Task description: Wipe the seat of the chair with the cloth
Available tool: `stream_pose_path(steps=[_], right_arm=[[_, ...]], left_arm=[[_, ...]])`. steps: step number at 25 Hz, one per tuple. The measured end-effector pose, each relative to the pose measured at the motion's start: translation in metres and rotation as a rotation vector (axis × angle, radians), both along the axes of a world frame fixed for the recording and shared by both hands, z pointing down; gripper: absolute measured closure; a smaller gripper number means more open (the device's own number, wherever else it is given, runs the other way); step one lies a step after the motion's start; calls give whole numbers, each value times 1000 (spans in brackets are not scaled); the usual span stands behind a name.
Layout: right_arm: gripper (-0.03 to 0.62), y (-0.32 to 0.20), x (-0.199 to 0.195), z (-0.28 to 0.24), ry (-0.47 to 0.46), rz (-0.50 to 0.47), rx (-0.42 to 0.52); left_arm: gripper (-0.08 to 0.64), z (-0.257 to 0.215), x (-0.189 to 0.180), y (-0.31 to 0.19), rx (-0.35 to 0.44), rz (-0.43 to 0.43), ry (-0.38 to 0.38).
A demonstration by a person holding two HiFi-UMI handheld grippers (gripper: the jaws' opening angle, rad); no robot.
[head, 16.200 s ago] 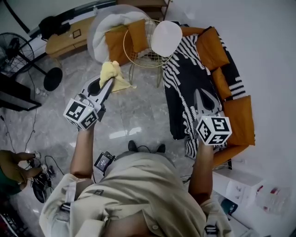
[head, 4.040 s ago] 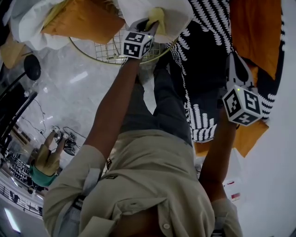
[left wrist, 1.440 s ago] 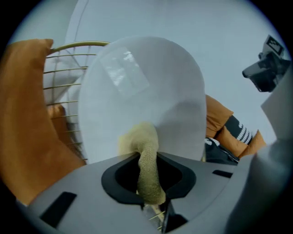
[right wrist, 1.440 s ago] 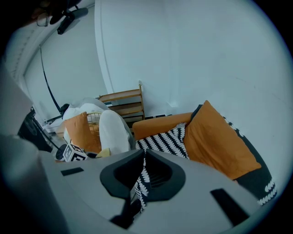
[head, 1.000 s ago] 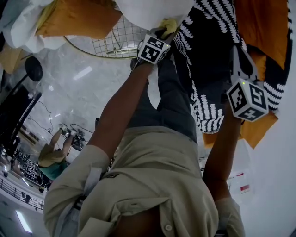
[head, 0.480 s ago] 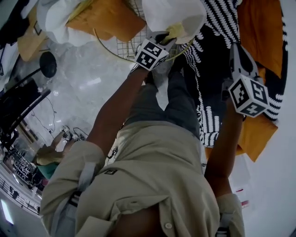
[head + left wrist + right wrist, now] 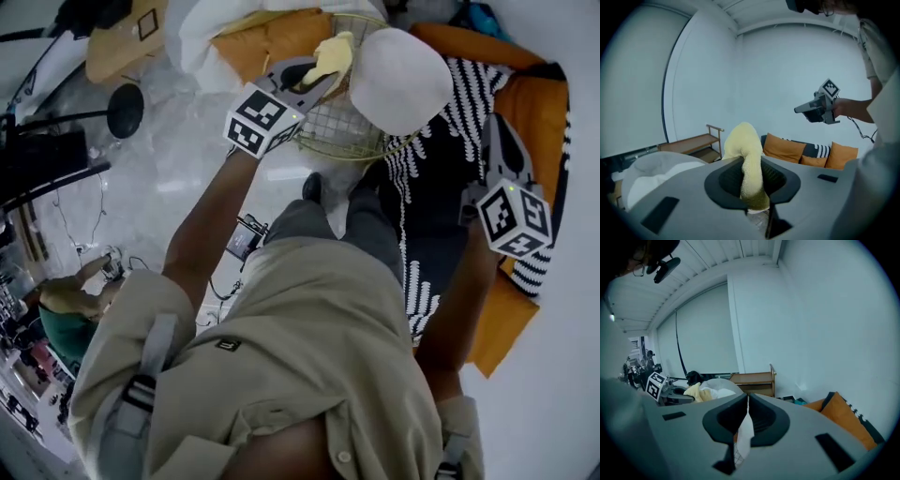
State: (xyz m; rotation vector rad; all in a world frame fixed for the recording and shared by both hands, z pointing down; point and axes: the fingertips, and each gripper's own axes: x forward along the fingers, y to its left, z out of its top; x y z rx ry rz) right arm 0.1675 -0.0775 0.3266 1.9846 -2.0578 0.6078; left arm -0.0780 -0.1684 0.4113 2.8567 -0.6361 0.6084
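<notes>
In the head view the chair's round white seat (image 7: 401, 81) rests in a gold wire frame (image 7: 342, 131). My left gripper (image 7: 322, 75) is shut on a yellow cloth (image 7: 335, 52) and holds it in the air just left of the seat, over the wire rim. From the left gripper view the cloth (image 7: 743, 140) bulges up between the jaws of that left gripper (image 7: 751, 161). My right gripper (image 7: 498, 131) hovers over the sofa to the right, away from the chair. Its own view shows the right gripper (image 7: 747, 398) shut with nothing held.
A sofa (image 7: 441, 178) with a black-and-white throw and orange cushions (image 7: 539, 103) stands right of the chair. A white pouf with an orange cushion (image 7: 267, 42), a fan base (image 7: 126, 109) and a wooden shelf (image 7: 117, 47) lie to the left. Another person (image 7: 61, 314) sits at lower left.
My left gripper has lifted the cloth off the white seat and drawn it left. The head view has swung to show more of the floor. The right gripper stays over the sofa.
</notes>
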Motion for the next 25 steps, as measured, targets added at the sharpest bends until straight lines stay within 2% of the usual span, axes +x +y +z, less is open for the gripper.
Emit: stream_pose_path(steps=[7, 12, 15, 19, 25], right_arm=[[566, 9, -65, -81, 47, -119, 116], [568, 23, -106, -138, 71, -203, 212], [568, 30, -128, -166, 74, -249, 277], [571, 46, -148, -198, 135, -283, 325], [571, 65, -147, -219, 143, -255, 359]], left_arm=[[480, -130, -87, 12, 168, -72, 103], [479, -203, -129, 38, 285, -82, 163], [480, -238, -150, 54, 317, -103, 195], [479, -271, -166, 76, 350, -105, 199], [479, -294, -164, 93, 401, -56, 216]])
